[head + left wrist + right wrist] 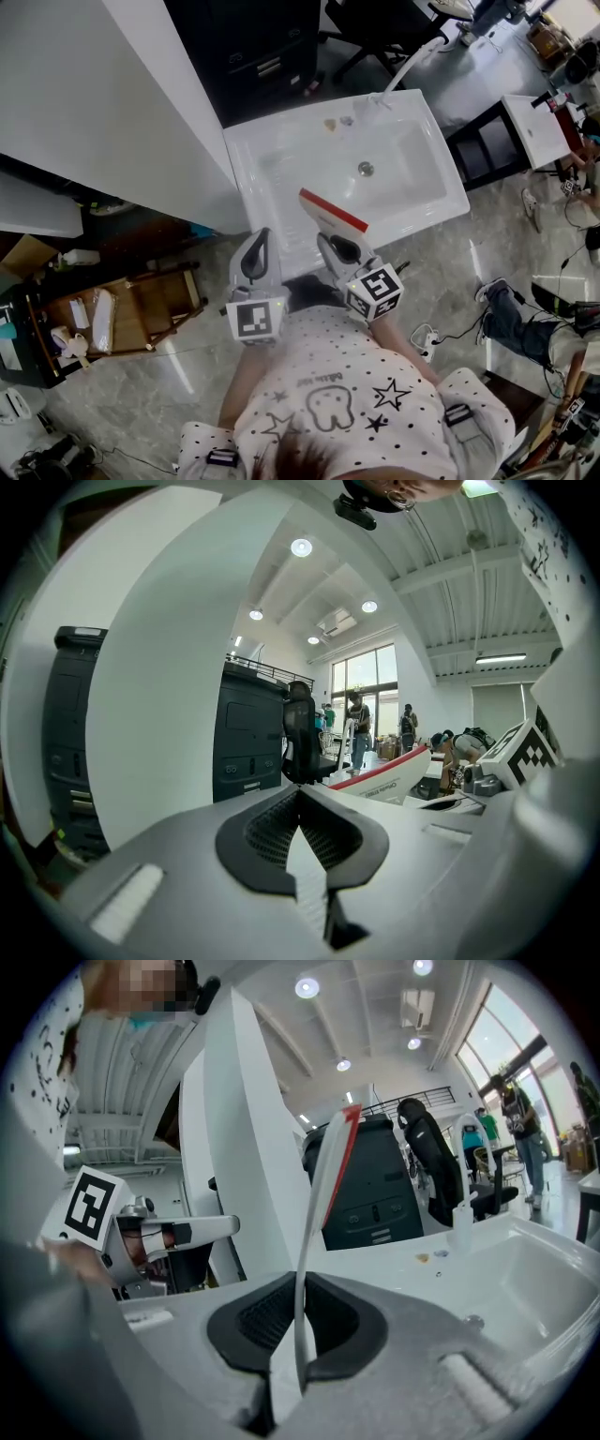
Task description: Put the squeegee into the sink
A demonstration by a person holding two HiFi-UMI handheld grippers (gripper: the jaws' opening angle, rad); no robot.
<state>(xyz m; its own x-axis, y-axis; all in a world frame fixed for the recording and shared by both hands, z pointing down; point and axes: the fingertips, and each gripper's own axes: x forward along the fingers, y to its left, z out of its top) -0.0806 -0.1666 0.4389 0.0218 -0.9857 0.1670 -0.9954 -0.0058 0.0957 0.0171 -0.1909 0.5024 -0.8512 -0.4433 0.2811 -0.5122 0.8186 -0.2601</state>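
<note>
The squeegee (333, 214) is a flat white blade with a red edge. My right gripper (330, 242) is shut on its lower end and holds it over the front rim of the white sink (281, 150). In the right gripper view the squeegee (323, 1185) stands upright and edge-on, pinched between the pads of the right gripper (298, 1283), with the sink basin (539, 1283) ahead on the right. My left gripper (257, 242) hovers at the sink's front left corner. Nothing is between the shut pads of the left gripper (300, 799), and the squeegee (389, 778) shows off to the right.
The sink has a drain (366, 169) and a faucet (405, 67) at its far side. A large white panel (112, 112) stands left of it, a black cabinet (253, 56) behind. A wooden rack (131, 309) sits lower left. A small white table (534, 127) and seated people are on the right.
</note>
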